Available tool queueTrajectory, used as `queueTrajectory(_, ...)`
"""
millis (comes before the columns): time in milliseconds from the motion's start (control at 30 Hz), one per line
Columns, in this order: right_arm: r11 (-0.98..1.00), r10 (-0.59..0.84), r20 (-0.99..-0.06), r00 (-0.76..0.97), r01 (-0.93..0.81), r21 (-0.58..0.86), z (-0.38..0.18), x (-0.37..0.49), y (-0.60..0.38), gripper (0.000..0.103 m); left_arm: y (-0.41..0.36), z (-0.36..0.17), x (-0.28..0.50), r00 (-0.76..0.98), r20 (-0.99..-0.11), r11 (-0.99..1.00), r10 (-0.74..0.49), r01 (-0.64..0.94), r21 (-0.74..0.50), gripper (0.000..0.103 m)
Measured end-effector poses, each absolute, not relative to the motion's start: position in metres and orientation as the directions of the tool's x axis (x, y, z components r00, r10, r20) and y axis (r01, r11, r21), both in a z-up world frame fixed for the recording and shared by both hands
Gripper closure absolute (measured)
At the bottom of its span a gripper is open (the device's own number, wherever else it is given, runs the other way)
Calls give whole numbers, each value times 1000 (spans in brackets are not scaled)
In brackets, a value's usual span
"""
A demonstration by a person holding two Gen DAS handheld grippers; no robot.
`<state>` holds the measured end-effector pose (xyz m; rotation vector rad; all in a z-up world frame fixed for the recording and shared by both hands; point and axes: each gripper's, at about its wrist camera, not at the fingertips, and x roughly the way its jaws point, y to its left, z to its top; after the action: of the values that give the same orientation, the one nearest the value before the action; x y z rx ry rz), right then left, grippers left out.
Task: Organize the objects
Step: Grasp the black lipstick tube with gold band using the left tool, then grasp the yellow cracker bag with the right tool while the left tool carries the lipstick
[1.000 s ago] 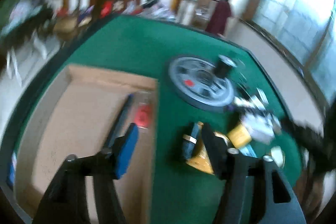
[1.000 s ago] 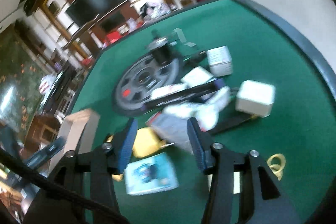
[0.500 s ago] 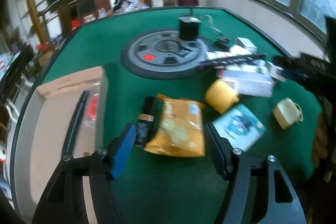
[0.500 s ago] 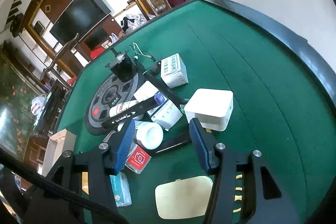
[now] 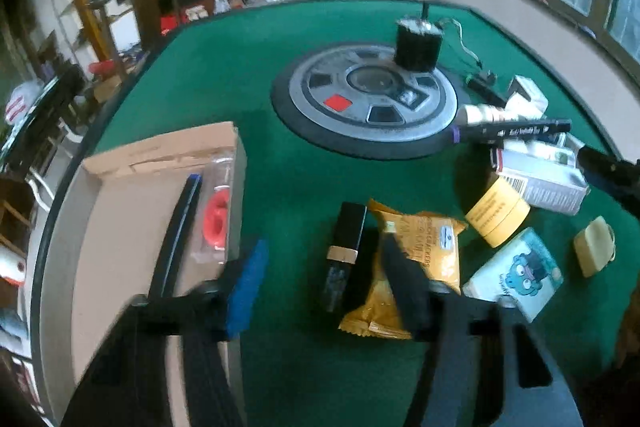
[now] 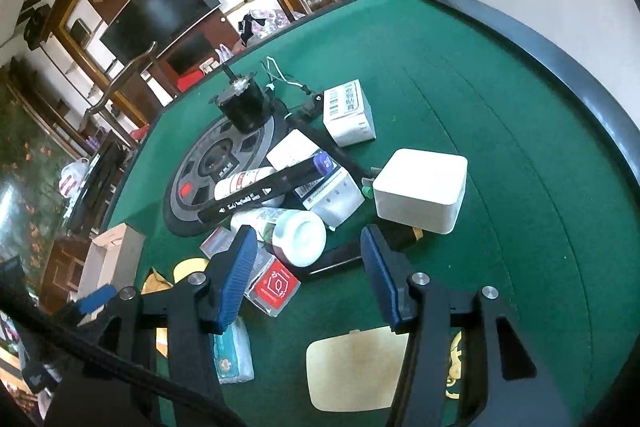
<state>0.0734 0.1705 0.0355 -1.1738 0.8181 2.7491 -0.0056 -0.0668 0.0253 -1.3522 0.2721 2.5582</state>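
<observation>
A green tabletop (image 5: 248, 59) carries everything. Largest on it is a round grey weight plate (image 5: 372, 99) lying flat toward the far edge, with a black cylindrical motor (image 5: 418, 45) standing on its far rim. At the left edge sits an open cardboard box (image 5: 132, 211); inside it lie a long black strip (image 5: 178, 227) and, just beside that against the box's right wall, a clear packet with a red ring (image 5: 216, 219).

Toward the right edge the loose things crowd together: a white square box (image 6: 422, 189), a white carton with barcode labels (image 6: 348, 113), a white bottle (image 6: 292, 231) on its side, a black marker (image 6: 260, 193) resting across the plate's rim, and a red-labelled packet (image 6: 276, 285). Nearer the near edge lie a yellow snack bag (image 5: 404, 267), a black lipstick tube (image 5: 344, 255) touching its left side, a yellow round tub (image 5: 498, 213), a tissue pack with a blue cartoon (image 5: 514, 273), and a small cream case (image 5: 594, 251).

The left gripper (image 5: 324, 291) hangs over the lipstick tube and the snack bag, its jaws closing with the tube between them and not yet pressed. The right gripper (image 6: 308, 273) hovers above the white bottle and the red-labelled packet, jaws apart and holding nothing; a cream card (image 6: 356, 367) lies below it.
</observation>
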Motion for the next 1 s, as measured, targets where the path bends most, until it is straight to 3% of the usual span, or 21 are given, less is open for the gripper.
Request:
queueTrajectory(67, -861, -160, -684, -712, -238, 449, 35, 74, 170, 51, -70, 25, -10, -522, -844, -952, 127, -304, 44, 79)
queueTrajectory(267, -864, -161, -690, -705, -237, 444, 34, 73, 169, 51, -72, 15, -9, -470, -867, -928, 166, -371, 24, 78)
queueTrajectory(500, -876, -169, -698, -696, -219, 431, 33, 70, 162, 51, -48, 2, -9, -475, -873, -900, 112, -420, 113, 80)
queueTrajectory(567, -879, -160, -700, -696, -222, 422, 33, 70, 161, 51, -47, 2, -9, -474, -870, -903, 135, -421, 90, 89)
queueTrajectory(633, -880, -156, -702, -695, -224, 418, 33, 70, 162, 51, -45, 2, -4, -494, -860, -907, 130, -410, 99, 89)
queueTrajectory(900, -901, -155, -683, -714, -181, 393, 37, 72, 153, 51, -79, 37, 24, -546, -794, -929, 267, -365, -60, 89)
queueTrajectory(1000, -901, -215, -654, -725, -111, 419, 47, 75, 138, 51, -101, 54, 47, -579, -753, -927, 313, -357, -111, 89)
